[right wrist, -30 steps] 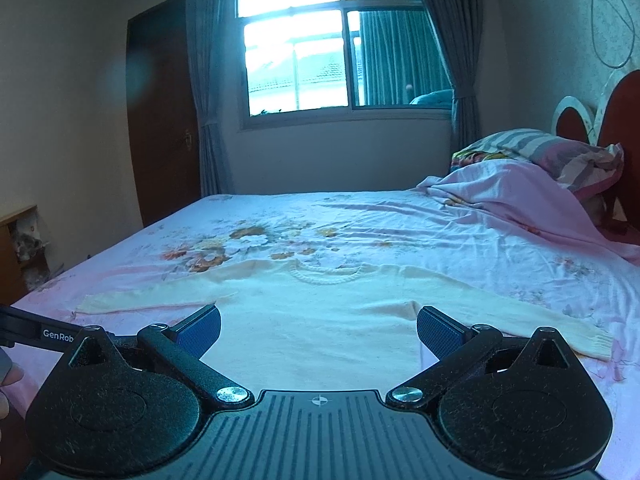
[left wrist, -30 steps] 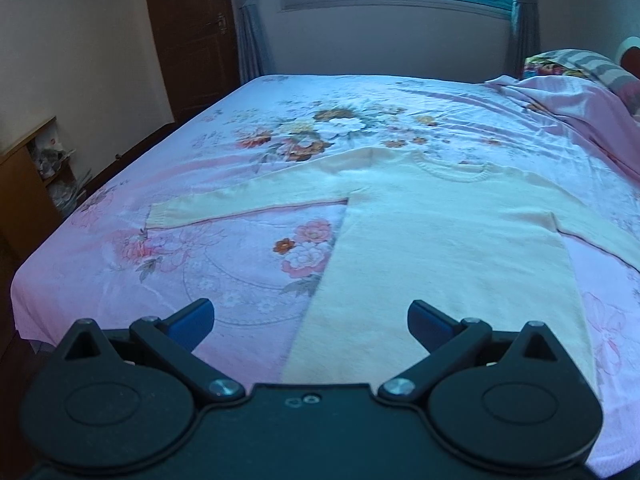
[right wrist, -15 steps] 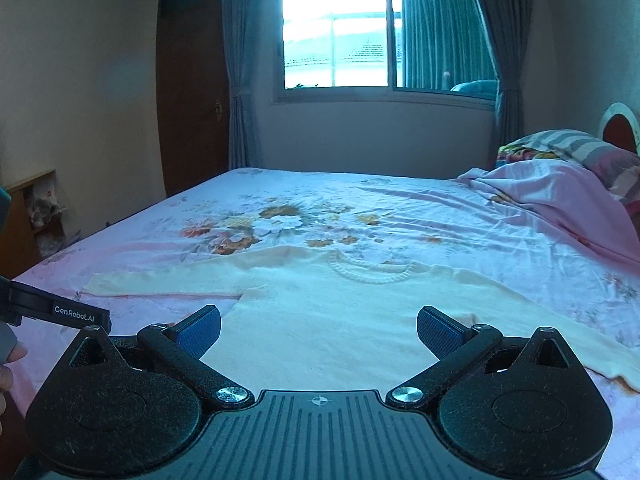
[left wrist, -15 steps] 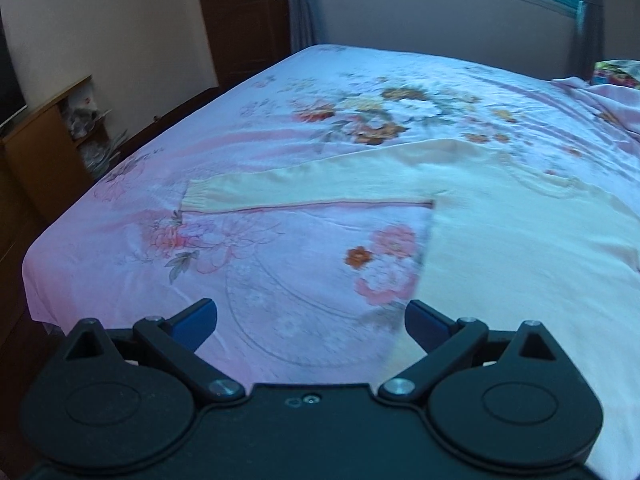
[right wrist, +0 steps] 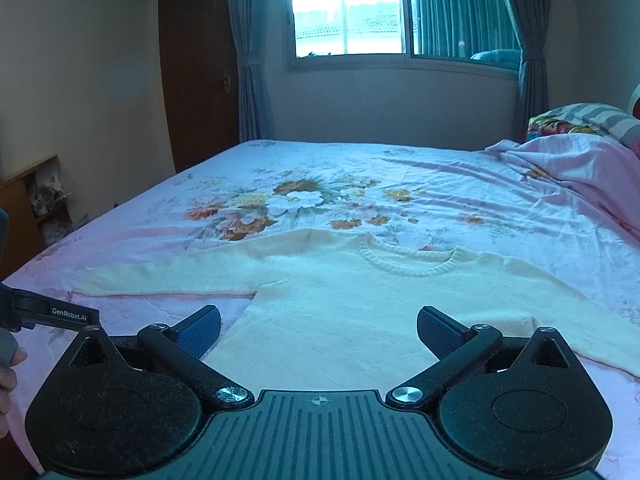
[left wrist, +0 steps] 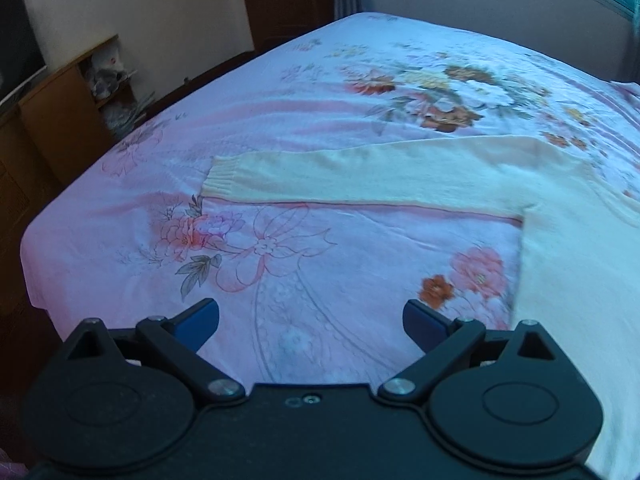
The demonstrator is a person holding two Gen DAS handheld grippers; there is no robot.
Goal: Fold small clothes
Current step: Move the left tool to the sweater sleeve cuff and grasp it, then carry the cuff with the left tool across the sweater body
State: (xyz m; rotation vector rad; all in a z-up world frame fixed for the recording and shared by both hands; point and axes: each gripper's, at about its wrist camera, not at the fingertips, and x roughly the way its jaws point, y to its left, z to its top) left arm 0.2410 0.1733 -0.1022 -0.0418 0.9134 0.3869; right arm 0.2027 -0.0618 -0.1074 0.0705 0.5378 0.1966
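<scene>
A cream knitted sweater (right wrist: 360,300) lies flat on the pink floral bed sheet (right wrist: 440,200), front up, neckline away from me, both sleeves spread out sideways. In the left wrist view its left sleeve (left wrist: 360,176) stretches across the sheet with the ribbed cuff (left wrist: 220,178) at the left end. My left gripper (left wrist: 311,322) is open and empty, above the bare sheet short of that sleeve. My right gripper (right wrist: 319,330) is open and empty, above the sweater's lower body. The left gripper's body (right wrist: 52,314) shows at the left edge of the right wrist view.
A crumpled pink blanket (right wrist: 560,168) and pillows (right wrist: 592,120) lie at the bed's right end. A wooden shelf unit (left wrist: 68,112) stands left of the bed, near its edge. A window (right wrist: 352,12), curtains and a dark door (right wrist: 196,72) are on the far wall.
My left gripper has swung left, from the sweater's body to the sheet below the left sleeve, and come closer. My right gripper has drifted left, centring on the sweater's body. Both stay open.
</scene>
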